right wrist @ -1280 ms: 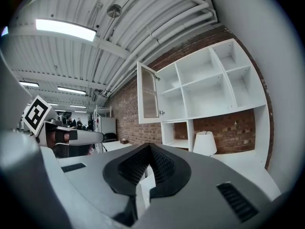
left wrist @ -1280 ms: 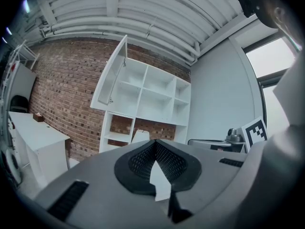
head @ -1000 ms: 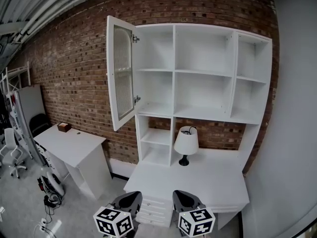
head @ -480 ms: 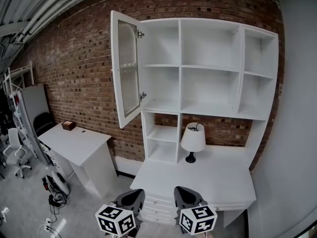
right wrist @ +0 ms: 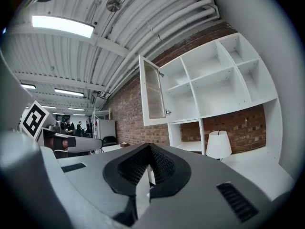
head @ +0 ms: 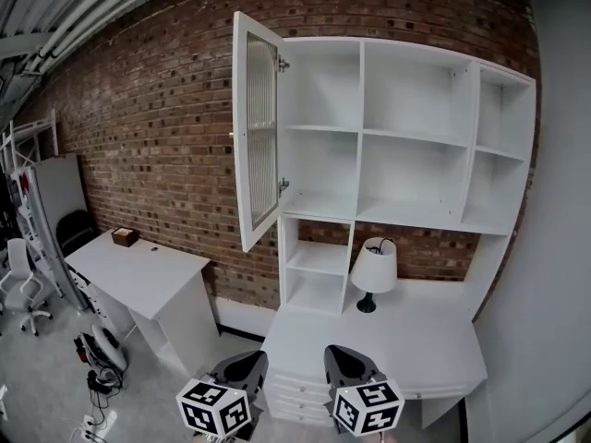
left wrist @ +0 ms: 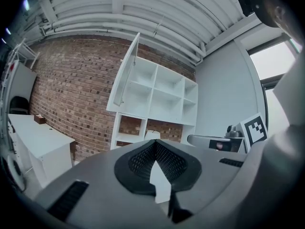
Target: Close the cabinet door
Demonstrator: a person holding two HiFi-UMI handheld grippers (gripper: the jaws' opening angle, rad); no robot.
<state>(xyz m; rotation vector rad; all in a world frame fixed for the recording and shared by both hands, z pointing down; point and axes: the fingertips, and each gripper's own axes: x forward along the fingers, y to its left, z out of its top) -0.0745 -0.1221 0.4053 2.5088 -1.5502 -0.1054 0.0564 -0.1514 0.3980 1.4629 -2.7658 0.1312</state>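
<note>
Head view looks down past both tools to a white shelf unit [head: 362, 155] fixed against a brick wall [head: 148, 127]. The cabinet door [head: 259, 141] hangs on the unit's upper left compartment and is swung wide open, standing out from the wall roughly at a right angle to the shelves. It is a tall, narrow white frame around a pane of ribbed glass, and it is held by one hinge [head: 283, 64] near the top and another [head: 283, 185] near the bottom. Its lower edge hangs just below the shelf it belongs to. The compartments behind and beside it are bare and white.

Under the shelves a white desk [head: 406, 340] carries a lamp [head: 373, 270] with a pale shade and a dark base. Off to the left stands a separate white table [head: 138, 270] with a small brown box [head: 122, 236] at its far end.

The left gripper [head: 242, 369] and the right gripper [head: 346, 365] sit side by side at the bottom of the head view, in front of the desk's drawers and well apart from the door. In each gripper view the two jaws meet at the tip, closed with nothing held between them. Both tools point level toward the shelf unit, and neither touches anything.
</note>
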